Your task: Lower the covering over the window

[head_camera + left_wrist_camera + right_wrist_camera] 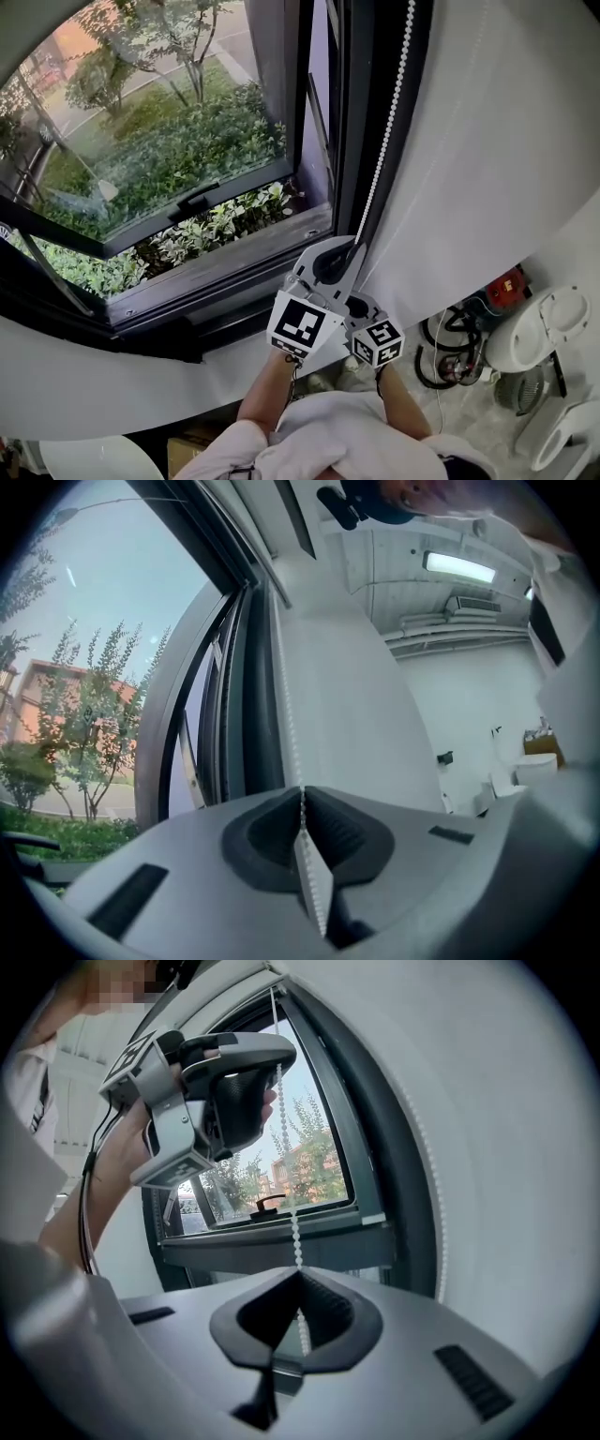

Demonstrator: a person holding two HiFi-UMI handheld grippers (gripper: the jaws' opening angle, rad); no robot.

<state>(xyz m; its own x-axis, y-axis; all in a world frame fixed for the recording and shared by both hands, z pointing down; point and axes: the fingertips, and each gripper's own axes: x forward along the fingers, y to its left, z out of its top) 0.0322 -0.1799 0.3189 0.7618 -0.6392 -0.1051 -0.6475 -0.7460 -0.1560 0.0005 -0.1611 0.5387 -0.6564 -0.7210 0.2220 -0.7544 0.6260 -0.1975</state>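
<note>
A white plastic bead chain [389, 122] hangs down the right-hand side of the dark metal window frame [349, 112]. Its length runs straight up and down, close against the frame. The grey left gripper [302, 795] is pinched tight on it, with beads rising out of its closed jaws. Just below, the grey right gripper [300, 1274] is clamped on the same strand, which runs taut between the two. A second beaded strand [429, 1176] hangs alongside to the right. Green shrubs [178, 150] show through the glass.

Pale floor [483, 412], coiled black cables [439, 354]
</note>
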